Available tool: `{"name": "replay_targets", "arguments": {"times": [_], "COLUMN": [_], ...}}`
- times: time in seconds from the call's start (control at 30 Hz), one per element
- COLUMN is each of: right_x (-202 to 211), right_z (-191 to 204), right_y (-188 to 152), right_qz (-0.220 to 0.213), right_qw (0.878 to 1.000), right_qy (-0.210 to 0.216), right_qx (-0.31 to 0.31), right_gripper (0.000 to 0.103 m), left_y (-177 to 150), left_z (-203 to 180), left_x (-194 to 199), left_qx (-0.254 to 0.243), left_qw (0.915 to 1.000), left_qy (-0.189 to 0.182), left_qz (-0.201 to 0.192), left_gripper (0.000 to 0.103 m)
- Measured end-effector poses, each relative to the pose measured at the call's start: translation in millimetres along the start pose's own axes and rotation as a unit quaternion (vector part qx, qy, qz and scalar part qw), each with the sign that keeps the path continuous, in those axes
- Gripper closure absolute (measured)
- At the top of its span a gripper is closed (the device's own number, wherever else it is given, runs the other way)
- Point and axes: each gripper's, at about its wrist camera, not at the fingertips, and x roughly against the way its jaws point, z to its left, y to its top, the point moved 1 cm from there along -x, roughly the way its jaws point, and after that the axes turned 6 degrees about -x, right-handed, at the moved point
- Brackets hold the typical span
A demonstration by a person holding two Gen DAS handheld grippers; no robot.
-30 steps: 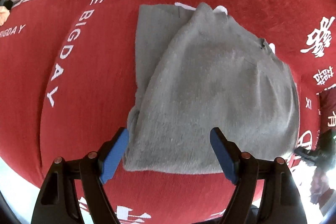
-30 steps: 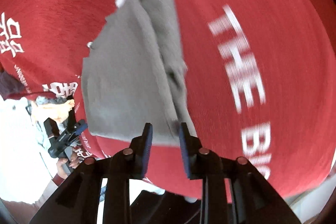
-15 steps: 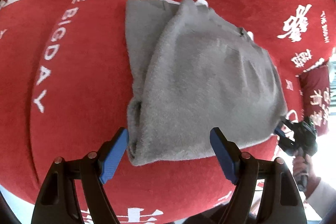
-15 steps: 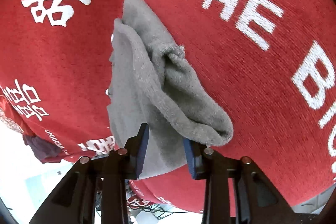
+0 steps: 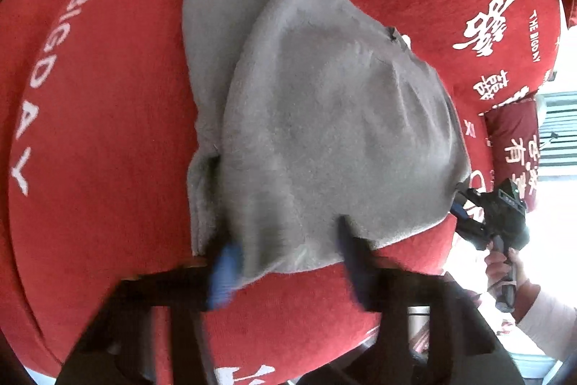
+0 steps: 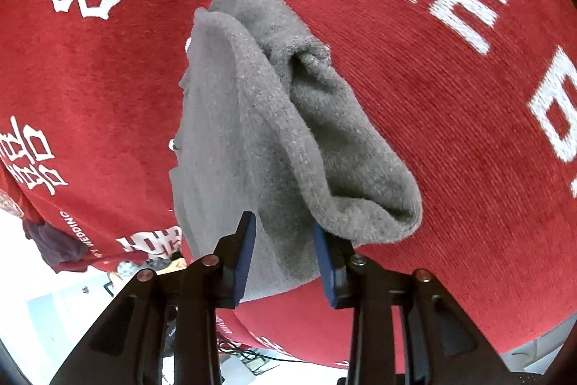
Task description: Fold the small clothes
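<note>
A red cloth (image 5: 108, 132) printed with white lettering covers the table, with a bright room beyond its edge. One grey garment (image 5: 324, 132) lies folded on it. Two grippers work its near hem: the left gripper (image 5: 285, 262), blurred, jaws just closing narrow around the cloth; the right gripper (image 6: 285, 251), jaws just narrowing, clamping a corner.

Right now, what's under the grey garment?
The grey garment lies on the red cloth with white lettering; a folded lower layer of it shows at the left edge, and small white bits peek out at the far edge. Whatever else lies beneath is covered.
</note>
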Motion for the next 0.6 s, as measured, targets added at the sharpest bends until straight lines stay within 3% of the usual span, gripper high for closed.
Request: {"name": "replay_targets", "arguments": {"times": [0.03,0.07,0.23,0.37,0.6], "right_x": [0.2,7.9,29.3,35.3,43.9], "right_z": [5.0,4.3,33.7,8.4,16.6], "right_y": [-0.2,-2.2,-7.6,11.4,7.7], "right_qz": [-0.003,-0.004,-0.015,-0.024,-0.014], "right_qw": [1.0,0.999,0.99,0.984,0.98], "right_qy": [-0.028,-0.041,-0.088,-0.145,-0.147], "right_qx": [0.012,0.021,0.109,0.096,0.134], "right_gripper": [0.092,0.096,0.098,0.101,0.098], "left_y": [-0.8,-2.3,-18.0,-29.1,-37.1], "left_z": [-0.2,-2.4,-5.0,20.2,25.9], "left_x": [-0.6,2.4,25.4,15.8,17.1], "left_qx": [-0.001,-0.004,-0.037,0.011,0.016], "left_qw": [1.0,0.9999,0.9993,0.9998,0.9992], "left_qy": [-0.006,-0.013,0.002,0.013,0.035], "left_qz": [0.004,0.002,-0.006,-0.005,-0.014], "left_gripper": [0.091,0.091,0.093,0.093,0.093]}}
